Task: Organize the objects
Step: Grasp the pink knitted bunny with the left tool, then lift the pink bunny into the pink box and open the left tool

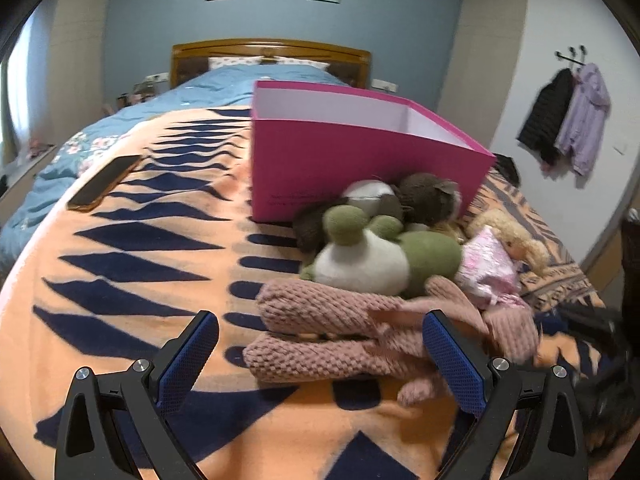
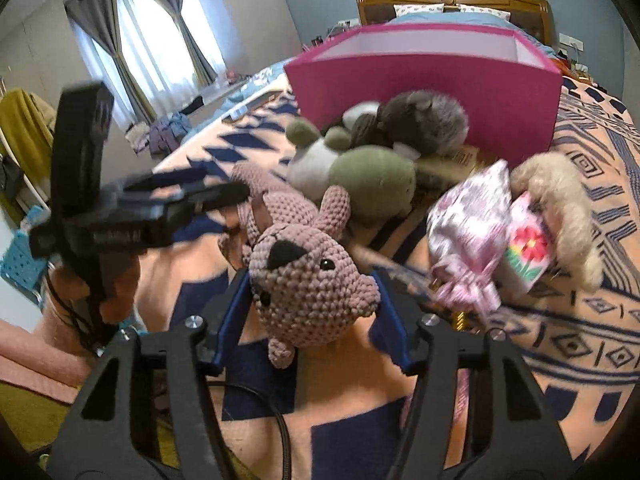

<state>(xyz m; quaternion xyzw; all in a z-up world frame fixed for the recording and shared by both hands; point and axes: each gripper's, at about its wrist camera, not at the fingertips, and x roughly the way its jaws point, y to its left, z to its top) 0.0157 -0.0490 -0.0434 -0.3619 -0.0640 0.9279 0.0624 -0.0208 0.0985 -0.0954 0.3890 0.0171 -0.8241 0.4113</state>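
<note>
A pink crochet toy point(image 2: 312, 280) lies on the orange and navy blanket point(image 1: 132, 280). My right gripper point(image 2: 312, 296) is shut on its head, with a blue pad against each side. My left gripper point(image 1: 320, 324) stands open, the toy's legs point(image 1: 320, 328) lying between its wide-apart fingers; it also shows as a black tool point(image 2: 120, 216) at the left of the right wrist view. Behind the toy lie a green and white plush point(image 1: 368, 256), a brown plush point(image 1: 428, 196) and a blond doll point(image 1: 492, 264) in a pink floral dress. An open magenta box point(image 1: 360, 160) stands behind them.
A dark phone point(image 1: 104, 180) lies on the blanket at the left. The bed runs back to a wooden headboard point(image 1: 272, 48). Coats point(image 1: 568, 120) hang on the right wall. A hand point(image 2: 116, 292) holds the left tool near the bed's edge.
</note>
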